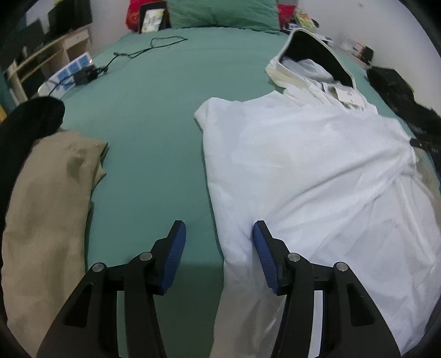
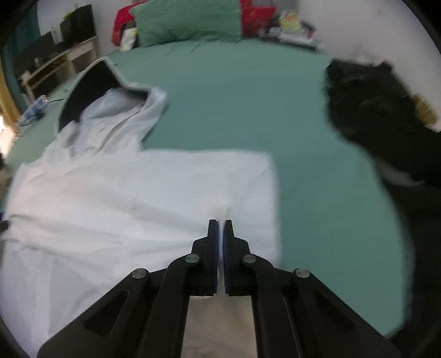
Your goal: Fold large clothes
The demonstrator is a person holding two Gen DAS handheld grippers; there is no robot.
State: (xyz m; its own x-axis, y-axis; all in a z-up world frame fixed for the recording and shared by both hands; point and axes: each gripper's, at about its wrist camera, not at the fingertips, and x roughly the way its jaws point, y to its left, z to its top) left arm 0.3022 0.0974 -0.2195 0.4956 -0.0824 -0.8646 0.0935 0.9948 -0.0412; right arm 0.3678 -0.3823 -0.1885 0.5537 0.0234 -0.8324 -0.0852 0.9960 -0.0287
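Note:
A large white hooded garment lies spread on the green bed, its black-lined hood at the far end. My left gripper is open and hovers over the garment's near left edge, empty. In the right wrist view the same garment lies with its hood at upper left. My right gripper is shut on a pinch of the white cloth near the garment's right edge.
A tan garment and a black one lie at the bed's left. Black clothing lies at the right. A cable and power strip sit at the far left, and a green pillow lies at the head.

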